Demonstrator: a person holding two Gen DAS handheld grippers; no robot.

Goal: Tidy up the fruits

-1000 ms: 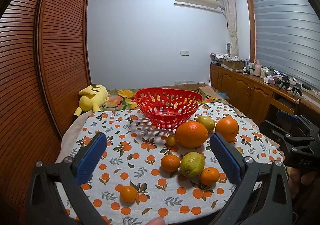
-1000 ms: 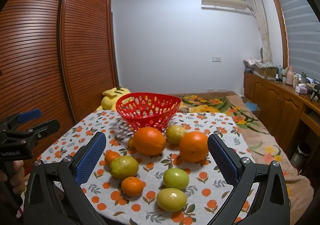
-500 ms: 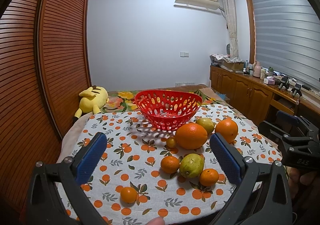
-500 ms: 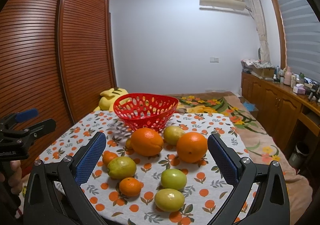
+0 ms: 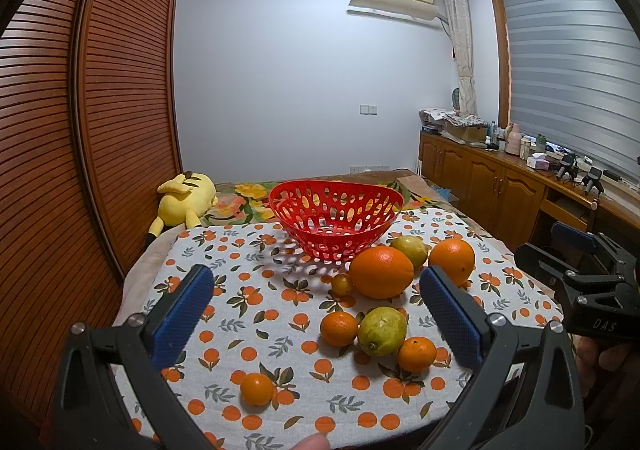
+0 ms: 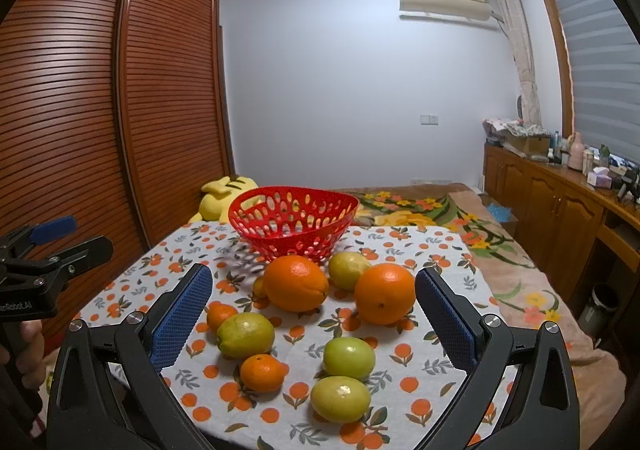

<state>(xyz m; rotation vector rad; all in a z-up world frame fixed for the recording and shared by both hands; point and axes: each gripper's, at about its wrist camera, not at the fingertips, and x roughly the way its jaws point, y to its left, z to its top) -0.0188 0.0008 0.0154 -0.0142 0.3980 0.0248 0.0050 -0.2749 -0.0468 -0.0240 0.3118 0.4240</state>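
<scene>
Fingers (image 5: 182,312) (image 6: 444,314) wide apart, empty.

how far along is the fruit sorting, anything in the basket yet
Nothing done: the red basket looks empty. Nothing in hand: left gripper and right gripper are both open. All fruit remains on the tablecloth, including the big orange and green fruit.

Left wrist view: looks forward from the near left edge of the table (image 5: 192,250), facing the far wall, fruit close below.
Right wrist view: looks forward from the near right edge, same heading, fruit close below.
Shared by the 2 views: red basket (image 5: 335,218) (image 6: 292,219), 2 large oranges (image 5: 381,271) (image 6: 295,283), yellow plush toy (image 5: 185,199) (image 6: 218,197), each other's gripper at the frame edge.
</scene>
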